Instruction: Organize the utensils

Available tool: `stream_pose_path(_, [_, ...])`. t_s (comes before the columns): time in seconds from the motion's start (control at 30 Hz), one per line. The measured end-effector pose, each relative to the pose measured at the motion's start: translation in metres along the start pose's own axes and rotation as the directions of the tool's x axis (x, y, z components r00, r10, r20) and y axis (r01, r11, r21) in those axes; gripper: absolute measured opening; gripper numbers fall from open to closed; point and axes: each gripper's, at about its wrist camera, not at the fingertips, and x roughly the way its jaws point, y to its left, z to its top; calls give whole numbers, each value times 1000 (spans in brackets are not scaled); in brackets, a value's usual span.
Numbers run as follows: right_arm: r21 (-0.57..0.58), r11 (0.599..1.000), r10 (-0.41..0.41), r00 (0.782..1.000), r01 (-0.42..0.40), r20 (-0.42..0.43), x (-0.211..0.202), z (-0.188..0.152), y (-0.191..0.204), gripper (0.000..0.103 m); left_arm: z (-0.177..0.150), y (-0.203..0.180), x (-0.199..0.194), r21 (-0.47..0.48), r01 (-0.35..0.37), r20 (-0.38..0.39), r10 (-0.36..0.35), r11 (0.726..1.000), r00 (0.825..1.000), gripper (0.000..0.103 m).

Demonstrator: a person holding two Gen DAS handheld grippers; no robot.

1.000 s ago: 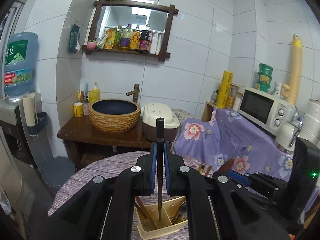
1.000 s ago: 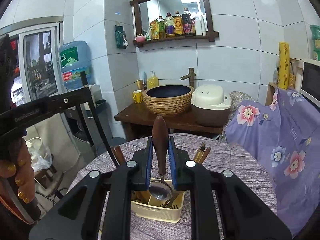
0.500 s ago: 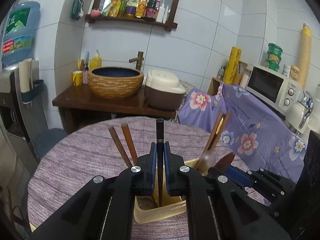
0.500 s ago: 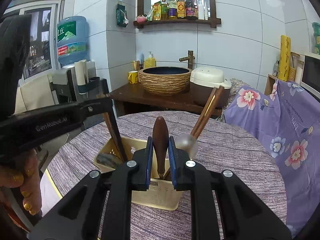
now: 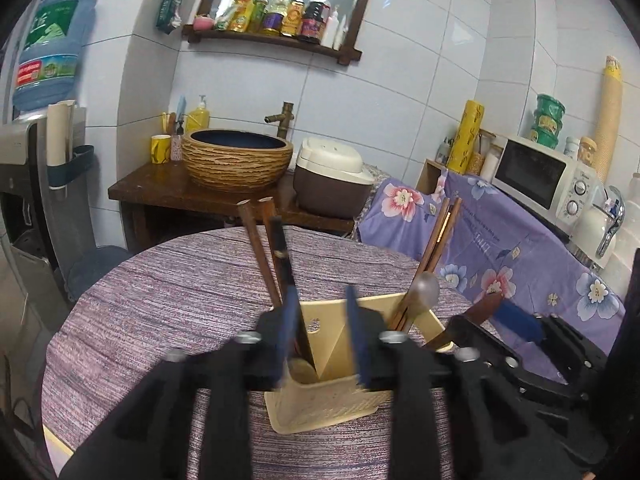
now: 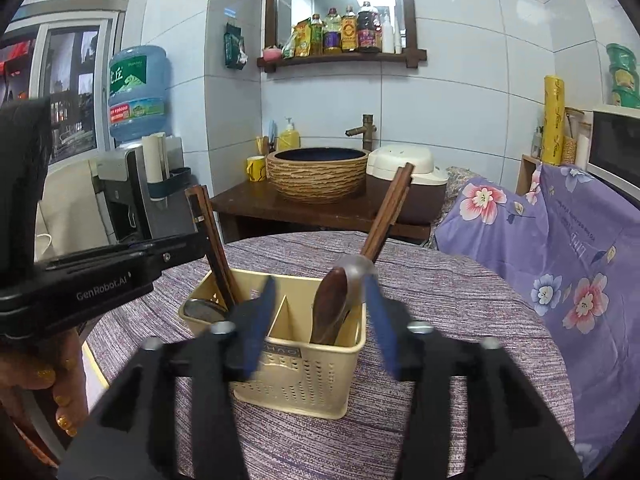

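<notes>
A cream utensil caddy with two compartments stands on the round purple table. My left gripper is open right over the caddy; the dark-handled utensil it held now leans in the left compartment beside two brown chopsticks. My right gripper is open around the caddy's right compartment, where the wooden-handled spoon stands with a metal spoon and chopsticks. The left gripper's body shows at the left of the right wrist view.
The purple striped tablecloth surrounds the caddy. Behind the table are a dark wooden counter with a woven basin, a rice cooker, a floral-draped shelf with a microwave, and a water dispenser.
Both grippers opened and let go of their utensils, which now stand in the caddy. Both grippers dropped lower toward the caddy.
</notes>
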Motion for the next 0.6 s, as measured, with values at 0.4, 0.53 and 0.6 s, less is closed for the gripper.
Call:
stream_pose_path(0.4, [101, 992, -72, 997, 72, 4, -64, -59, -43, 97, -66, -8, -64, 116, -52, 152, 34, 992, 988, 98])
stream_pose_path(0.53, [105, 987, -118, 992, 122, -44, -79, -93, -53, 97, -97, -14, -71, 166, -73, 91, 58, 983, 994, 98])
stream_pose_path(0.6, [120, 985, -117, 991, 124, -63, -87, -111, -59, 97, -111, -16, -77, 174, -85, 74, 73, 981, 995, 98])
